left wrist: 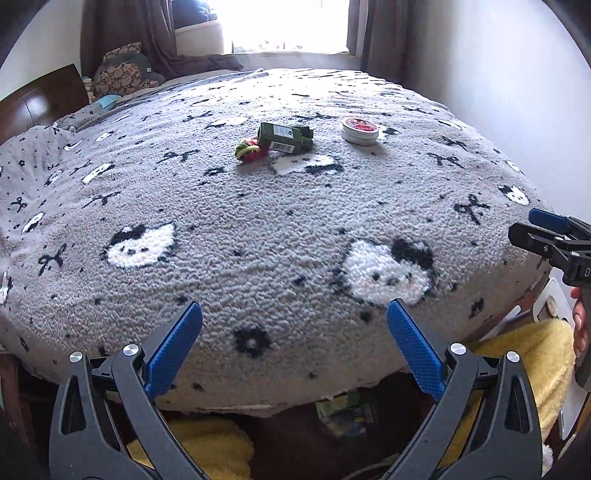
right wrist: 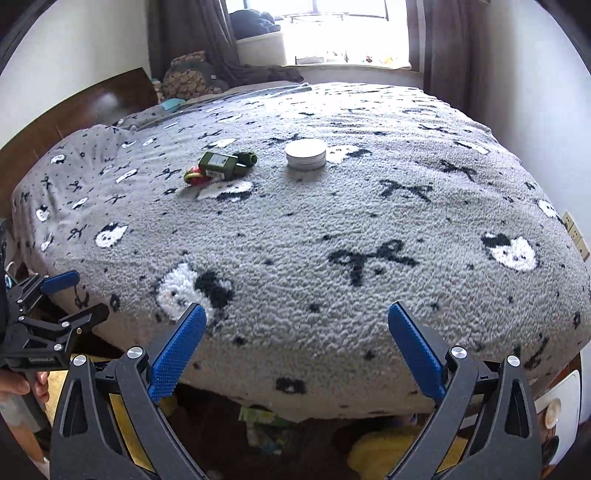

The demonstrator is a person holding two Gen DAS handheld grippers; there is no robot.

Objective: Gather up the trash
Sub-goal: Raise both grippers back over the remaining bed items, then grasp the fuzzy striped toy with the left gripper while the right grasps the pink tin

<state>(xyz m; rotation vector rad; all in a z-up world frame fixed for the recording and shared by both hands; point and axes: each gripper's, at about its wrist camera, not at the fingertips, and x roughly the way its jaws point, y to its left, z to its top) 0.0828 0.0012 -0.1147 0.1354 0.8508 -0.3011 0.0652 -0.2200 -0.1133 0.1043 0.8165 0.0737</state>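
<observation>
The left tool (left wrist: 294,325) hangs wide and empty over the bed's (left wrist: 258,240) near edge; ahead, toward the far edge, a hair tie (left wrist: 246,149) touches a green bottle (left wrist: 283,137) lying long axis left-right; just right sits a round tin (left wrist: 359,130); the right tool (right wrist: 297,326), wide, empty, looks nearer the tin.

We see a bed (left wrist: 258,229) under a grey patterned blanket (right wrist: 332,240), white walls (left wrist: 498,74), dark curtains (left wrist: 125,33) and a bright window (left wrist: 288,22).
</observation>
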